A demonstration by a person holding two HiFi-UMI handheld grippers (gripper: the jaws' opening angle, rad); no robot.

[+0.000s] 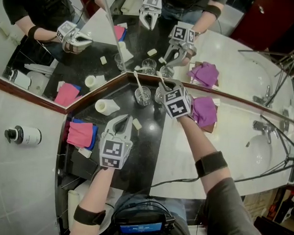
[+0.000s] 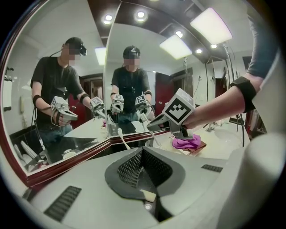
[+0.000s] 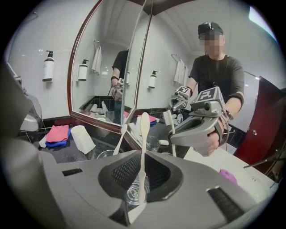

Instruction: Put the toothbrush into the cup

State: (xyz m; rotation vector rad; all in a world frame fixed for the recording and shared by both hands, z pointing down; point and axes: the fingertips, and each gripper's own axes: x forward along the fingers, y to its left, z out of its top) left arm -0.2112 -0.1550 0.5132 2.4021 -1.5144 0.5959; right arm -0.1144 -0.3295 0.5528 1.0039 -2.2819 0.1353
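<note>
My right gripper (image 1: 164, 89) is shut on a white toothbrush (image 1: 162, 81), which stands upright with its head up in the right gripper view (image 3: 143, 147). Straight below the jaws is a clear glass cup (image 3: 133, 193), also seen under the gripper in the head view (image 1: 159, 96). I cannot tell whether the handle's lower end is inside it. A second glass (image 1: 143, 96) to its left holds another toothbrush (image 1: 138, 80). My left gripper (image 1: 122, 120) rests shut with nothing in it, nearer the counter's front, well short of both glasses.
A corner mirror (image 1: 91, 46) rises right behind the glasses. A white roll (image 1: 107, 106) lies on the black counter; a pink cloth on a blue one (image 1: 81, 134) sits at left. To the right are a purple cloth (image 1: 205, 110) and a sink (image 1: 258, 148) with a faucet (image 1: 259, 127).
</note>
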